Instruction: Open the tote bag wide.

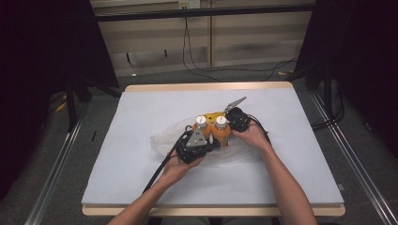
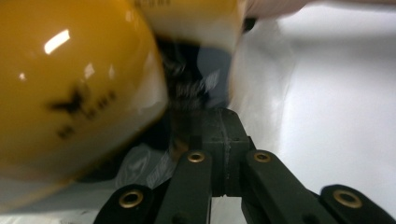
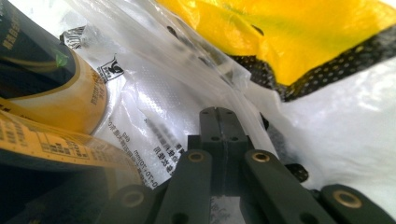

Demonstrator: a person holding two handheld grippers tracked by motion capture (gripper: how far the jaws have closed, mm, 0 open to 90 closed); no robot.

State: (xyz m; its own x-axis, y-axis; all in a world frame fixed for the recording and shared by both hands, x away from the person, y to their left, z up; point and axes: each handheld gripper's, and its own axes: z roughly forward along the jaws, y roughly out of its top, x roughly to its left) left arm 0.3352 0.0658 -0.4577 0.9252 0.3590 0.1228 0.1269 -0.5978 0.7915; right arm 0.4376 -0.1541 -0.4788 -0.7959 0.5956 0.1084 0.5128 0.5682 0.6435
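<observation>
Centrally: two orange bottles (image 1: 212, 127) upright inside clear plastic bag (image 1: 162, 138). Left gripper (image 1: 196, 143) at 7 o'clock, right gripper (image 1: 237, 119) at 2 o'clock, both clenched pinching film, apparently holding bag mouth spread.

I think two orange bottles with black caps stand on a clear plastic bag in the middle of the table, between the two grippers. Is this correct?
Not quite: the caps are white, not black, as the high view shows. Two orange bottles with white caps stand on the clear plastic bag in the middle of the table, between the left gripper and the right gripper.
</observation>
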